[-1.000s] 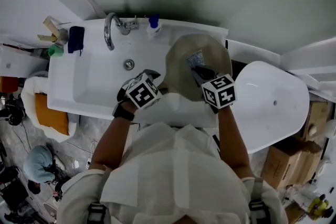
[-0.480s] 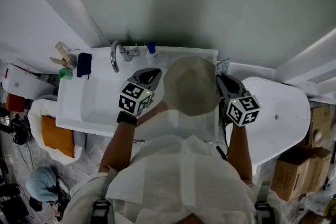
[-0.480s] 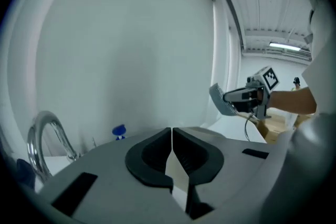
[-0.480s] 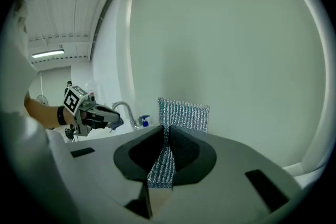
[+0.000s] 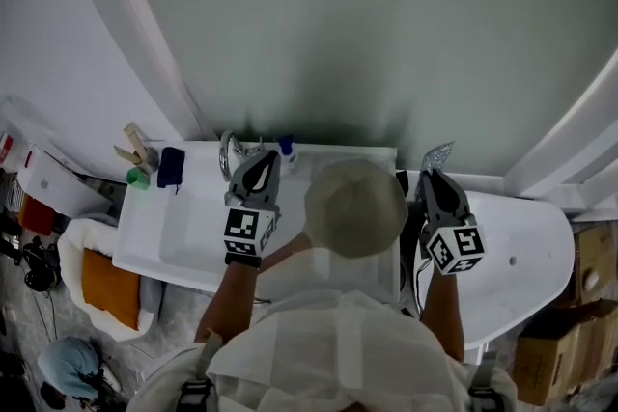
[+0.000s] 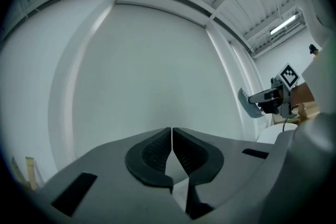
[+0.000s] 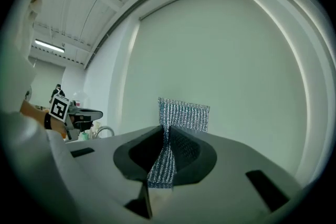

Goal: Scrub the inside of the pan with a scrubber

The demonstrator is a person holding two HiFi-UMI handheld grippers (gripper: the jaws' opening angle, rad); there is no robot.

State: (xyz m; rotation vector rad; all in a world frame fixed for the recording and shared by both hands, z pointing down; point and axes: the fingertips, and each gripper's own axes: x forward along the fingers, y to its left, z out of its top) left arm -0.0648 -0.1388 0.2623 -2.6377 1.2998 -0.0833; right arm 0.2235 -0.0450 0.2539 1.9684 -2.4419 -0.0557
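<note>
Both grippers level, facing the pale wall.
Left gripper [image 5: 259, 166] pinched tight on nothing; right gripper [image 5: 431, 177] clamps the silver mesh scrubber [image 7: 181, 113], its top fanning out.

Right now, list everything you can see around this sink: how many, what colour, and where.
pan: one, beige-grey, right end of the sink, between the grippers in the head view
scrubber: one, silvery mesh, in the right gripper
sink: one, white, against the wall
tap: one, chrome, sink's back edge
bottle: one, blue cap, right of the tap
pad: one, dark blue, sink's back left corner
tub: one, white, right of the sink
cushion: one, orange, floor at lower left
cardboard boxes: at least two, brown, far right
left gripper: grey, shut, empty
right gripper: grey, shut on the scrubber
person's top: white, bottom centre
</note>
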